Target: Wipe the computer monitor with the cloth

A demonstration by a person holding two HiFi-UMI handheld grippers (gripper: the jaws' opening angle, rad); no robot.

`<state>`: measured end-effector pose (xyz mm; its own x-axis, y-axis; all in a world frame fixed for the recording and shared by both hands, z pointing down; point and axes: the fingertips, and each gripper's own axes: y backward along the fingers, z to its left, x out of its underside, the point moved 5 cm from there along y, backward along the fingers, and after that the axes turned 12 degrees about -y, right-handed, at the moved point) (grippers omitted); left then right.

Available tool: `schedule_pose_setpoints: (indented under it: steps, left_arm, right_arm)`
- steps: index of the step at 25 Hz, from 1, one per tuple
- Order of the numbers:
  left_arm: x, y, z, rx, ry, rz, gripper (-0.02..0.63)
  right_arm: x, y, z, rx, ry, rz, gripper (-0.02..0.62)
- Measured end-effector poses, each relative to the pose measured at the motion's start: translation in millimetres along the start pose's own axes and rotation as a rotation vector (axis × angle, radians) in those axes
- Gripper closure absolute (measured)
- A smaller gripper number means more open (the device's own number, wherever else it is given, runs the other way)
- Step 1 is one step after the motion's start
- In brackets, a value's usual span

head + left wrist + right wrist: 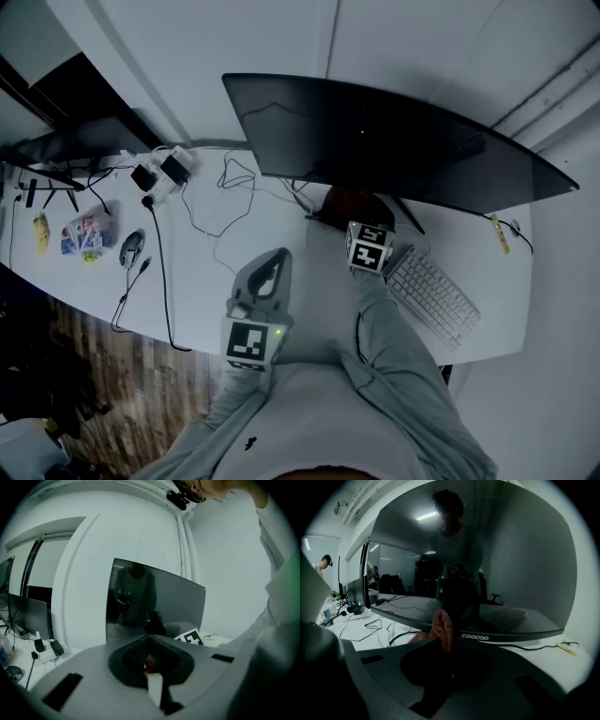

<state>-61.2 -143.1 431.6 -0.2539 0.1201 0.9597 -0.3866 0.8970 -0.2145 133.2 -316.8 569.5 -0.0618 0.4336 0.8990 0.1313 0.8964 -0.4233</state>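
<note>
The wide curved monitor (394, 145) stands dark at the back of the white desk (202, 281). My right gripper (362, 220) is just below its lower edge, shut on a reddish-orange cloth (350, 201). In the right gripper view the cloth (442, 629) sticks up from the jaws, close to the monitor's (487, 564) bottom bezel. My left gripper (278, 256) hovers over the desk, left of the right one and farther from the screen. Its jaws meet with nothing gripped, and they point at the monitor (154, 599) in the left gripper view (150, 639).
A white keyboard (432, 295) lies at the right, beside my right sleeve. Loose cables (217, 211), a power strip (165, 172), a mouse (131, 247) and small packets (86, 232) cover the desk's left part. A second monitor (80, 141) stands far left.
</note>
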Motion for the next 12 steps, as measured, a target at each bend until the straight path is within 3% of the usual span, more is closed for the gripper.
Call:
schedule_pose_setpoints:
  steps: [7, 12]
  left_arm:
    - [-13.5, -24.1, -45.6, 0.018, 0.011, -0.001, 0.586]
    - [-19.8, -43.4, -74.5, 0.042, -0.024, -0.010, 0.586]
  right_arm:
    - [1.0, 7.6, -69.3, 0.050, -0.024, 0.012, 0.561]
    - [-2.3, 14.1, -120.1, 0.084, -0.053, 0.007, 0.561]
